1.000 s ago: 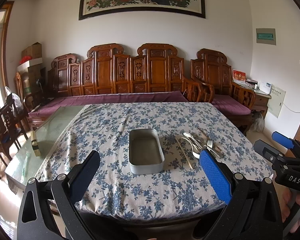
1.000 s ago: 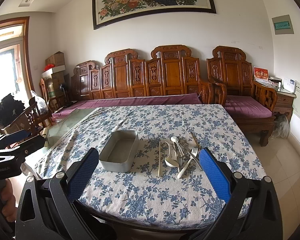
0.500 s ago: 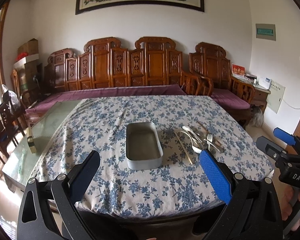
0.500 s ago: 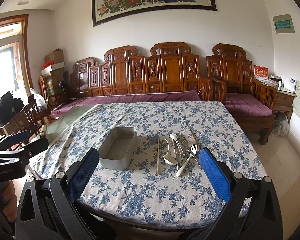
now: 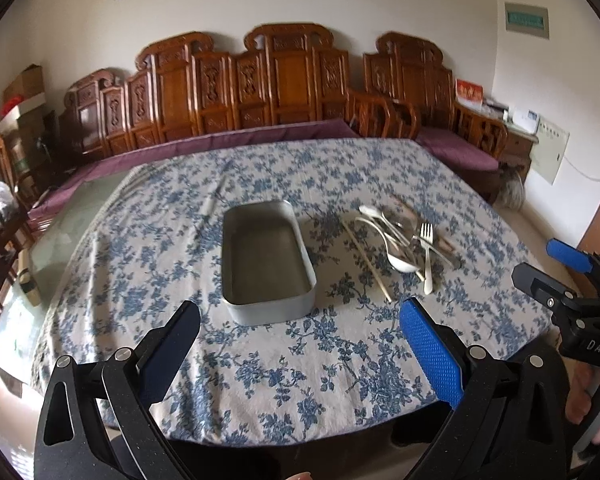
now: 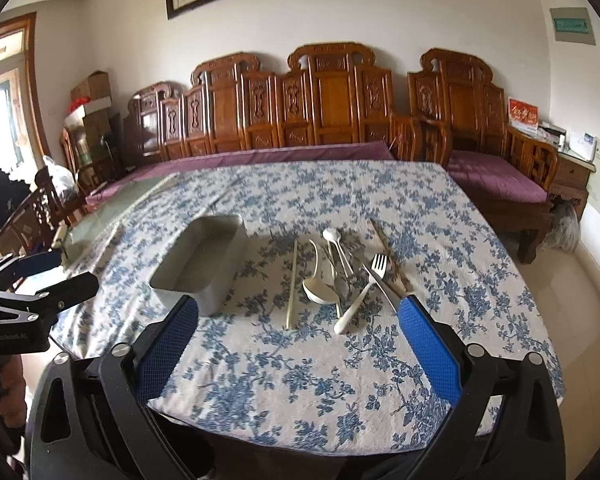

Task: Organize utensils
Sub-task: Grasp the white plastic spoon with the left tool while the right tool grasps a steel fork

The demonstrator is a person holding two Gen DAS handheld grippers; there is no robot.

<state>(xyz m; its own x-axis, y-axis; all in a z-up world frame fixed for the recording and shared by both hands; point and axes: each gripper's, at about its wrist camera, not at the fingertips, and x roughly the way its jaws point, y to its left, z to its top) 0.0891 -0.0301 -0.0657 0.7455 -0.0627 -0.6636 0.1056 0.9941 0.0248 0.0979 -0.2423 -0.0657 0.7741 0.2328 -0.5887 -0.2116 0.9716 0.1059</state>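
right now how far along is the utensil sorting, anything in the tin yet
Nothing looks done: the metal tin is empty. Nothing is in hand either; the left gripper and right gripper are both open and short of the table's near edge. All of it is left: the fork, the white spoon, the single chopstick and the rest of the pile lie on the floral tablecloth beside the tin.

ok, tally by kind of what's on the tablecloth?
tray: 1
fork: 1
pale chopstick: 1
spoons: 2 clear
Total: 5 sure; the rest of the pile overlaps too much to count.
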